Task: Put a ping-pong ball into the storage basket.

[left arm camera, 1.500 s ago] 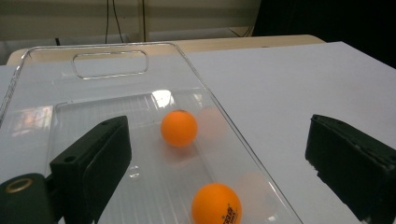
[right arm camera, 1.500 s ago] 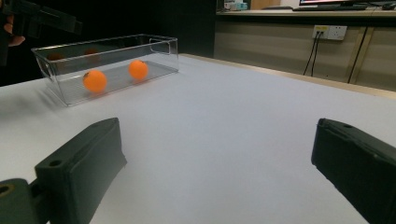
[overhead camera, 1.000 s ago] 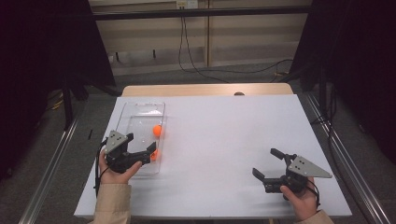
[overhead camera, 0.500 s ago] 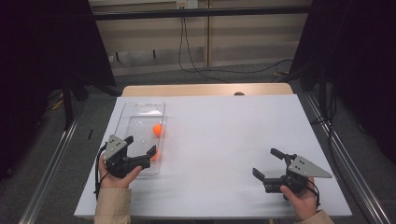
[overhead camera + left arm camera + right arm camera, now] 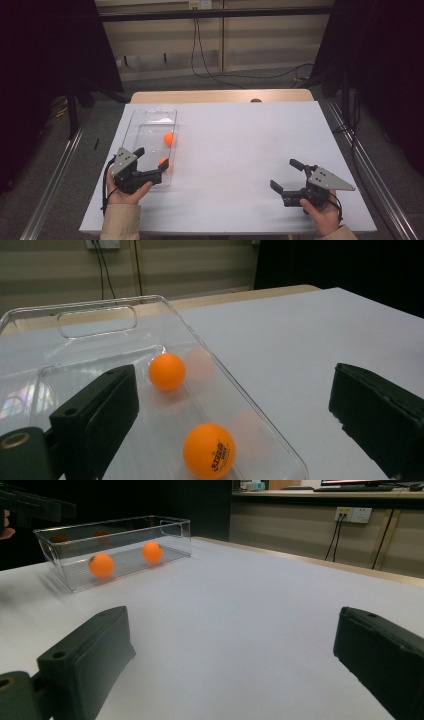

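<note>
A clear plastic bin [image 5: 150, 112] lies lengthwise at the left of the white table [image 5: 250, 140]. Two orange balls rest inside, one mid-bin [image 5: 169, 138] and one near the front end [image 5: 163, 162]. My left gripper [image 5: 152, 157] hovers open over the bin's near end, with the nearer ball just beyond its right jaw tip. The left gripper view shows both balls, the far one [image 5: 167, 371] and the near one [image 5: 209, 450], between its spread jaws, touching neither. My right gripper [image 5: 283, 173] stands open over bare table at the near right, facing the bin [image 5: 170, 525].
A wooden strip [image 5: 220, 96] runs along the table's far edge, with cables on the floor behind it. Metal rails [image 5: 55, 170] flank the table on both sides. Wide bare table surface separates the two grippers.
My left gripper has drawn back slightly toward the near edge, and the nearer ball now shows more fully beside its jaw tip. The right gripper has stayed put.
</note>
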